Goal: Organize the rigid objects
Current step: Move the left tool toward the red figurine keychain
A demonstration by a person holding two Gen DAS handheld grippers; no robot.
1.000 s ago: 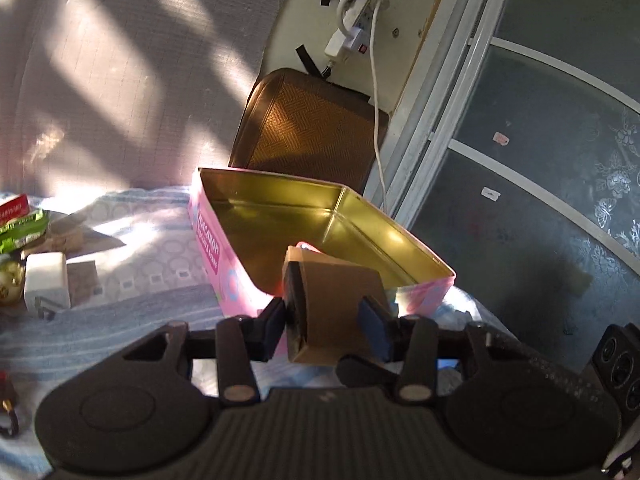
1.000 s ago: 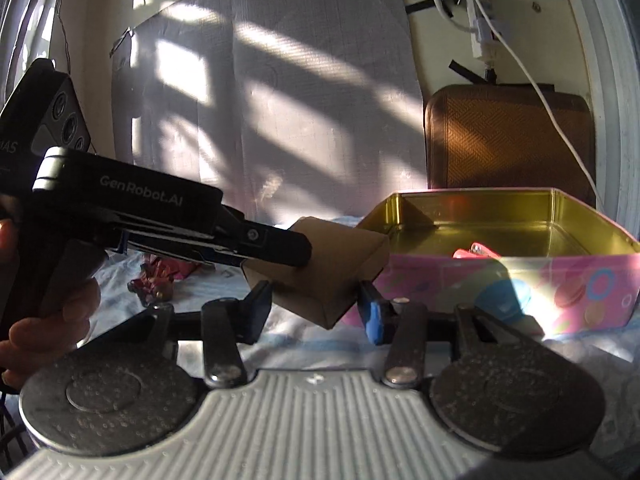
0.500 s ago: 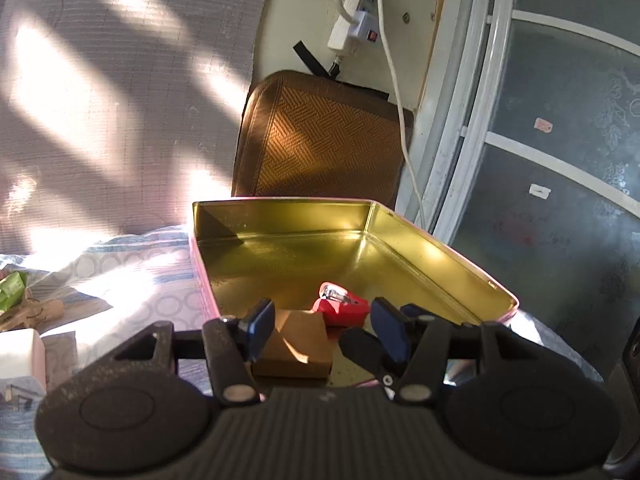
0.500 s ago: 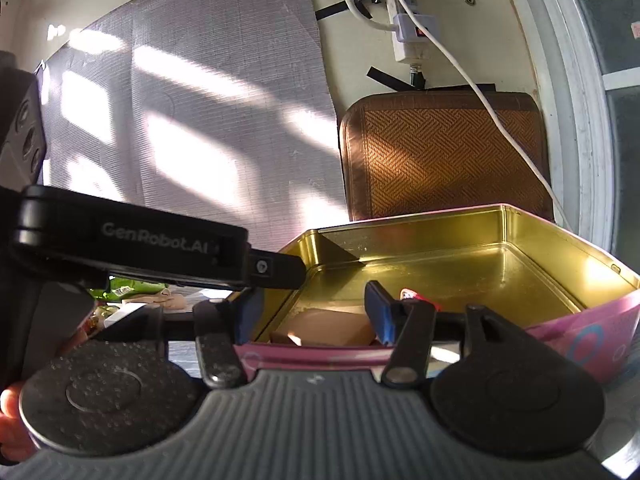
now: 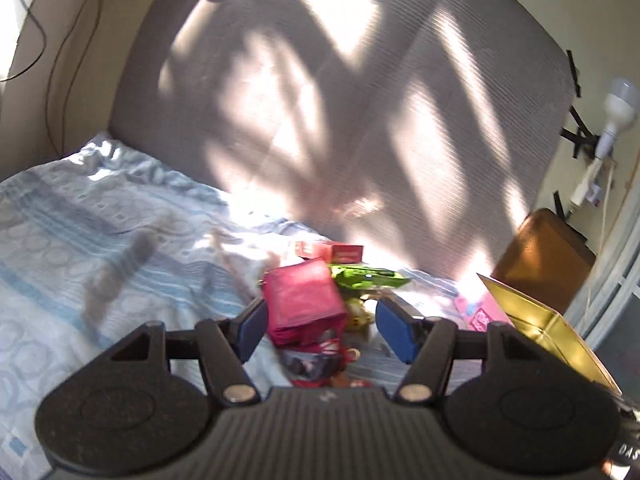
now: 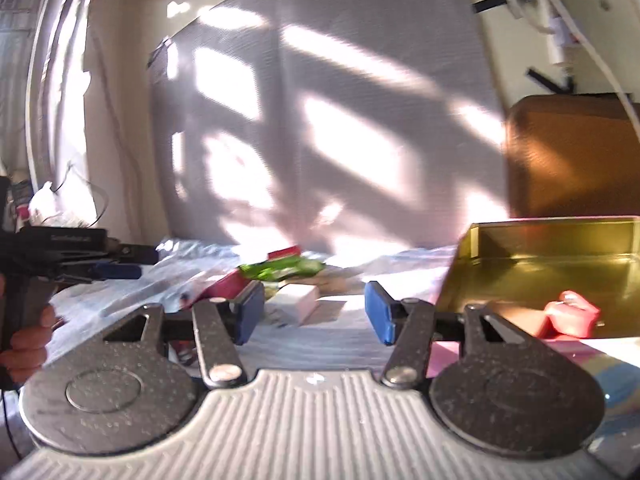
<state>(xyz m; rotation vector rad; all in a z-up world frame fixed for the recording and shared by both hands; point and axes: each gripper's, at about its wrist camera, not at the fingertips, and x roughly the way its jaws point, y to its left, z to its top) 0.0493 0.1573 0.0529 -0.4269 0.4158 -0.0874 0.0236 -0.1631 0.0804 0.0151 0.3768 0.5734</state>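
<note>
My left gripper (image 5: 322, 330) has just been spreading its jaws and they stand apart now, pressing on nothing. A magenta box (image 5: 304, 300) lies on the bedsheet (image 5: 80, 240) in line with the gap, its left edge close by my left blue pad, though I see no pad pushing on it. Just past it sits a green packet (image 5: 366, 276) and, farther back, a red carton (image 5: 332, 251); some small yellowish things (image 5: 358, 316) lie near the right pad (too blurred for me to name). Off to the right, the pink tin (image 5: 536, 320) shows a corner of its gold inside.

My right gripper (image 6: 314, 312) is released too, jaws apart with only bedsheet (image 6: 320, 344) between them. Beyond the gap rests a white block (image 6: 298, 298), and behind that the green packet (image 6: 280, 269) and a bit of the red carton (image 6: 284, 253). The magenta box (image 6: 224, 286) peeks out behind my left finger. To the right the pink tin (image 6: 552, 264) stands open, and a red object (image 6: 568, 314) lies on its gold floor near the front wall. At the far left of this view I can see my own hand (image 6: 26, 344) wrapped round the left gripper (image 6: 132, 263), whose fingers reach out over the sheet. A brown woven cushion (image 6: 576, 160) leans against the wall behind the tin.
</note>
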